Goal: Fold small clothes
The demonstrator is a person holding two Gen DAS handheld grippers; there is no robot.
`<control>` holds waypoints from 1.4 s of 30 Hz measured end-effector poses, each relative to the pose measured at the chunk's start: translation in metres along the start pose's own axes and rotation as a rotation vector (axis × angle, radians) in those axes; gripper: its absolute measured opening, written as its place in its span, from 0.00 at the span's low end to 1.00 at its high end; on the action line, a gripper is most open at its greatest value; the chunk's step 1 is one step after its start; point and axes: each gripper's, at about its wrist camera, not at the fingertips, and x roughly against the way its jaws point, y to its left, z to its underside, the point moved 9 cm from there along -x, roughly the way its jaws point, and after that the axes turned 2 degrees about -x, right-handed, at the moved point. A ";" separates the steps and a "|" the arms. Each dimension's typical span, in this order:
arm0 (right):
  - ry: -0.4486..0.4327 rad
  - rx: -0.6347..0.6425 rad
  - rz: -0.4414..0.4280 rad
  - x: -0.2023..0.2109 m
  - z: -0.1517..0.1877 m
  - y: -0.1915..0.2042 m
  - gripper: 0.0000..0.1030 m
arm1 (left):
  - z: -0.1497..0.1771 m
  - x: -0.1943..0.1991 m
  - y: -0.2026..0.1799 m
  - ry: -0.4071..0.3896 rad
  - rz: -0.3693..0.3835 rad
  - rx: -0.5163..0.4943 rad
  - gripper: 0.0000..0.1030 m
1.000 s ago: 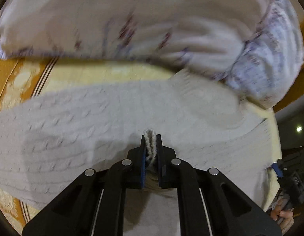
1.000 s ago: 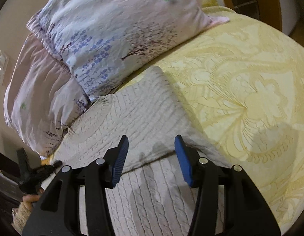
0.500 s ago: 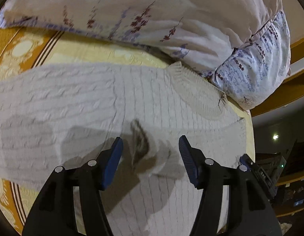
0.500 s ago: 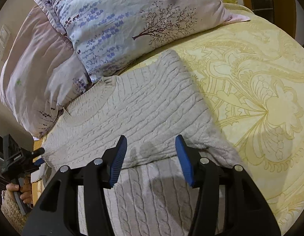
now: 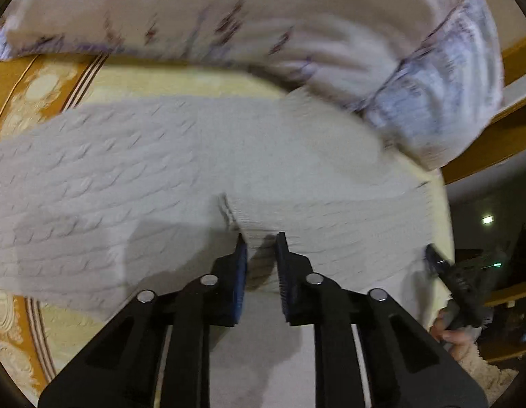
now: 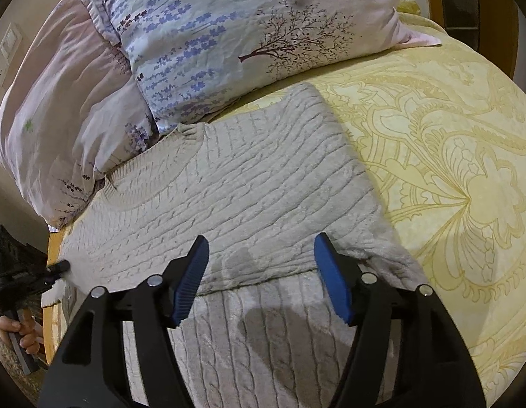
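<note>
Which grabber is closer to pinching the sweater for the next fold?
Probably the left gripper: its jaws are nearly together around a raised ridge of the sweater. The right gripper hovers with jaws wide apart above the sweater's folded edge.

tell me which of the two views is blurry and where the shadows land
Left wrist view: motion-smeared, so the pillows lose their print and the sweater its cable knit; the left claw casts a soft shadow on the knit at lower left. Right wrist view: sharp, the tree print is crisp; the right claw drops shadows on the sweater between its fingers and on the yellow bedspread at right.
</note>
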 end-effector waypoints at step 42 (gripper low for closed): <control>0.024 0.107 0.013 0.006 0.010 0.043 0.72 | 0.060 0.144 0.251 -0.551 -0.033 0.947 0.43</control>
